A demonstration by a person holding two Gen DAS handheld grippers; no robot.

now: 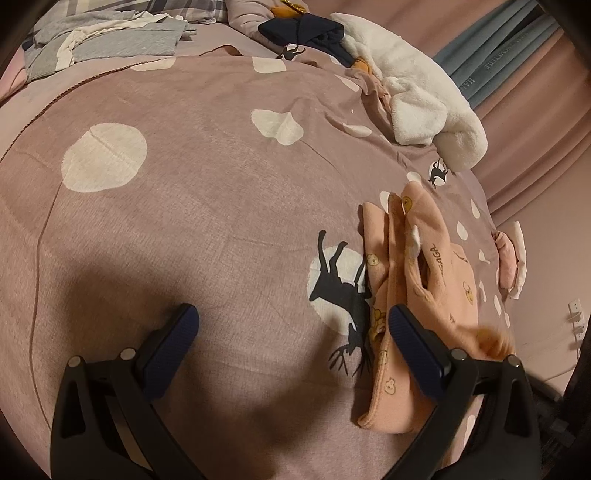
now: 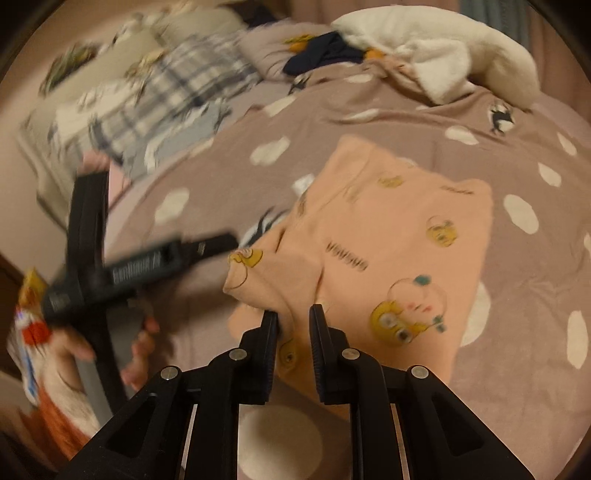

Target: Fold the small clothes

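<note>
The right tongs (image 2: 293, 321) sit nearest in the right wrist view, their 2 black fingers drawn close together with a narrow gap showing between the tips. The near edge of the peach garment (image 2: 391, 236) lies in that gap and bunches up against the left finger, so the tongs look closed on the cloth, though blur keeps the contact from being certain.

The garment is a small peach piece printed with yellow cartoon figures and dark lettering. It lies partly folded on the bedspread (image 2: 207, 332), a mauve cover with white spots and black deer shapes. In the left wrist view the same peach garment (image 1: 417, 280) sits to the right, its layered edges stacked in ridges.

The left tongs (image 1: 291, 321) stand wide open above the bedspread (image 1: 207, 206), with nothing between the blue-padded fingers; the right finger overlaps the garment's edge. From the right wrist view, the left gripper body (image 2: 122, 273) appears blurred at the left, held by a hand (image 2: 140, 347).

Farther back, a fluffy white blanket (image 1: 424, 96) is heaped at the bed's far right, with a dark navy garment (image 1: 303, 31) beside it. A grey and white pile of clothes (image 1: 110, 40) lies at the far left.
</note>
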